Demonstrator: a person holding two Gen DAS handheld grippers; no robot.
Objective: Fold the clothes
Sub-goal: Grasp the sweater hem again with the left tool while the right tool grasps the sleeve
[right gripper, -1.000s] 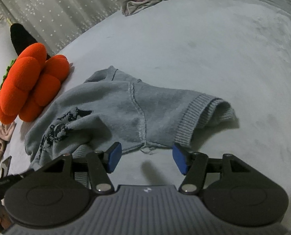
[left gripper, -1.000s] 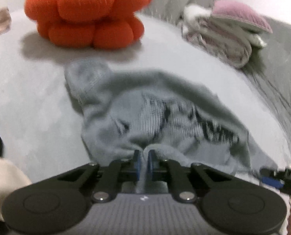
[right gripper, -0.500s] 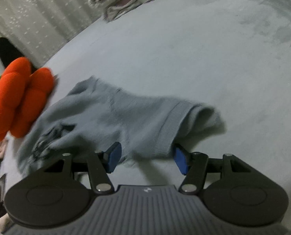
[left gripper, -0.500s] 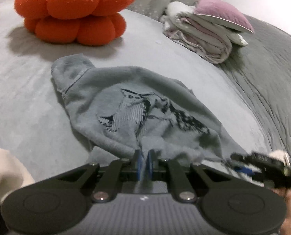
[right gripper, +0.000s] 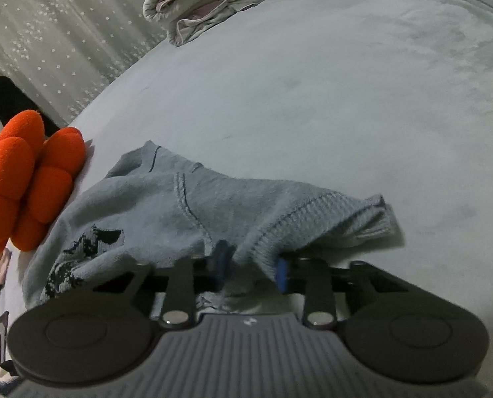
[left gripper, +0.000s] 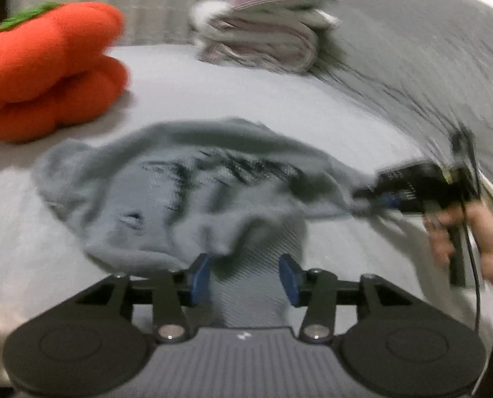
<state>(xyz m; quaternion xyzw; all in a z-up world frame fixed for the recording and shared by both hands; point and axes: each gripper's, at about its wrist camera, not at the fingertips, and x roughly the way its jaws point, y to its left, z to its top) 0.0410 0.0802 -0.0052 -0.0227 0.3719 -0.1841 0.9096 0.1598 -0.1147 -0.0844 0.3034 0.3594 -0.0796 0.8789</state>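
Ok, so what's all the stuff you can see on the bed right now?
sweater: one, grey with a dark print, crumpled in the middle of the bed
pumpkin cushion: one, orange with a green top, behind the sweater on the left
pile of bedding: one, white and pink, far end of the bed
bed cover: one, pale grey, under everything
curtain: one, grey with small white stars, behind the bed
left claw: one, black with blue pads, jaws have just been opening, sweater hem between them
right claw: one, black with blue pads, jaws have just been closing on the sweater's ribbed edge
hand: one, holding the right claw
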